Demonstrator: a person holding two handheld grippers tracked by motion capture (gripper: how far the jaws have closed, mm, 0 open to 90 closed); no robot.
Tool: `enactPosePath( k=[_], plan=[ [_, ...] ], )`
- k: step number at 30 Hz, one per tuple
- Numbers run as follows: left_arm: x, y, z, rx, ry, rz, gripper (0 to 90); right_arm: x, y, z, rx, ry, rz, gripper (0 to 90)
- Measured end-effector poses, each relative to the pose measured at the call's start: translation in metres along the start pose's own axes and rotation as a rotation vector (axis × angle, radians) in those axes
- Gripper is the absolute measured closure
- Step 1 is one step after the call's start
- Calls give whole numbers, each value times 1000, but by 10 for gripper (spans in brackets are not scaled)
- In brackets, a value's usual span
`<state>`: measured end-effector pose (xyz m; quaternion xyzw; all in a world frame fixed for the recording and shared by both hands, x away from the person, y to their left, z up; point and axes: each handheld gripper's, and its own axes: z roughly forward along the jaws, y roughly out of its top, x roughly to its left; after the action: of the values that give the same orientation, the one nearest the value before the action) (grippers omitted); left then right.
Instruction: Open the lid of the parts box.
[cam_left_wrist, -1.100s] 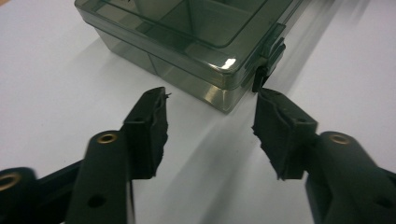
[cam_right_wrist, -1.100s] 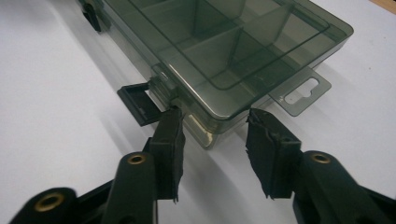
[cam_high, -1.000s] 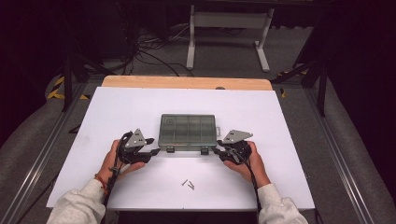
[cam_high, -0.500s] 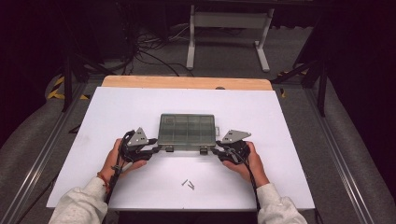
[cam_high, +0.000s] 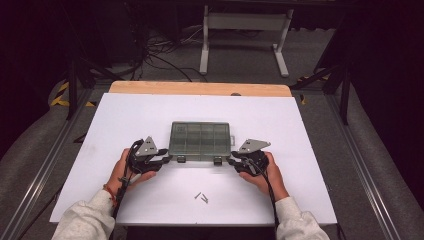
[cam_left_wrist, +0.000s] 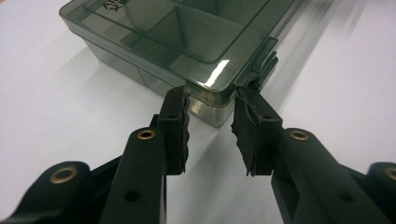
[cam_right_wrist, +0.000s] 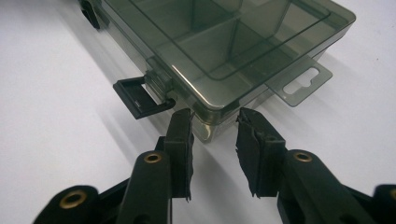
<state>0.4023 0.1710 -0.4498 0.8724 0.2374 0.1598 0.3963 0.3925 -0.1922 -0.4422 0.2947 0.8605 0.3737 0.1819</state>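
A smoky, see-through compartment box lies lid-down-shut in the middle of the white table. My left gripper sits at its front left corner. In the left gripper view the left gripper is open, its tips on either side of the box corner, beside a dark latch. My right gripper sits at the front right corner. In the right gripper view the right gripper is open around that corner of the box; a black latch sticks out flipped open to its left.
A few small screws lie on the white table in front of the box, between my forearms. A clear hang tab juts from the box's side. A wooden strip borders the far edge.
Both grippers have crept slightly closer to the box's front corners. The box has stayed put.
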Motion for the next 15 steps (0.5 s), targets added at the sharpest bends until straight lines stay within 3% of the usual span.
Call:
enactPosePath(
  k=[10, 13, 15],
  plan=[
    [1, -1, -3, -3, -3, 0, 777, 0, 0, -2, -3, -19, -11, 706],
    [2, 0, -2, -8, 1, -7, 757, -1, 0, -1, 7, -13, -11, 699],
    [2, -1, 0, 1, -1, -17, 681, -1, 0, 1, 9, -11, -12, 690]
  ],
)
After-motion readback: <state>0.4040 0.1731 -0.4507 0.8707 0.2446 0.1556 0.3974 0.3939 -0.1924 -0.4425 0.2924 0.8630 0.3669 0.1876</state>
